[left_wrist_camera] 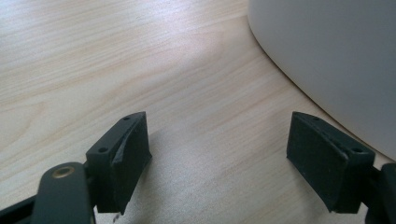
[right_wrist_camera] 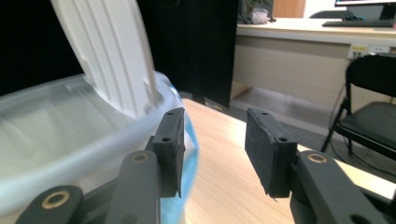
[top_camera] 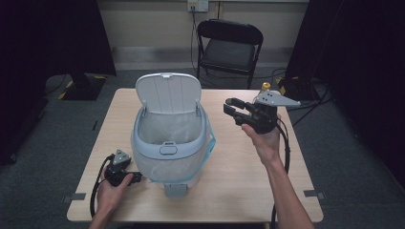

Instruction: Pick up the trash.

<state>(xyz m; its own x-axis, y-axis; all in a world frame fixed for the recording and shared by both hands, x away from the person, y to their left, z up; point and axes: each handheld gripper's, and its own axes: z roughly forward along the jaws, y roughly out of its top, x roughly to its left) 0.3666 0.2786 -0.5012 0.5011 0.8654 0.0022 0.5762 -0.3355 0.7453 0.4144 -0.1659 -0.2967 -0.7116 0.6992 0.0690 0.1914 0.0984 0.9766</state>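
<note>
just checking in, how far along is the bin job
Done: the bin stands on the table with its lid up and a clear bag lining it. In hand: nothing is gripped. The right gripper hangs open beside the rim, and the left gripper rests open on the table by the bin's base. Left: probably tidying the bag or shutting the lid.

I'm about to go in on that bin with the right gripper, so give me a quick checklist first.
1. Bin lid up: ok.
2. Liner bag inside the bin: ok.
3. Right gripper open, nothing held: ok.
4. Left gripper open, low on the table beside the bin's base: ok.
5. Bag's edge seated all round the rim: cannot tell.
</note>
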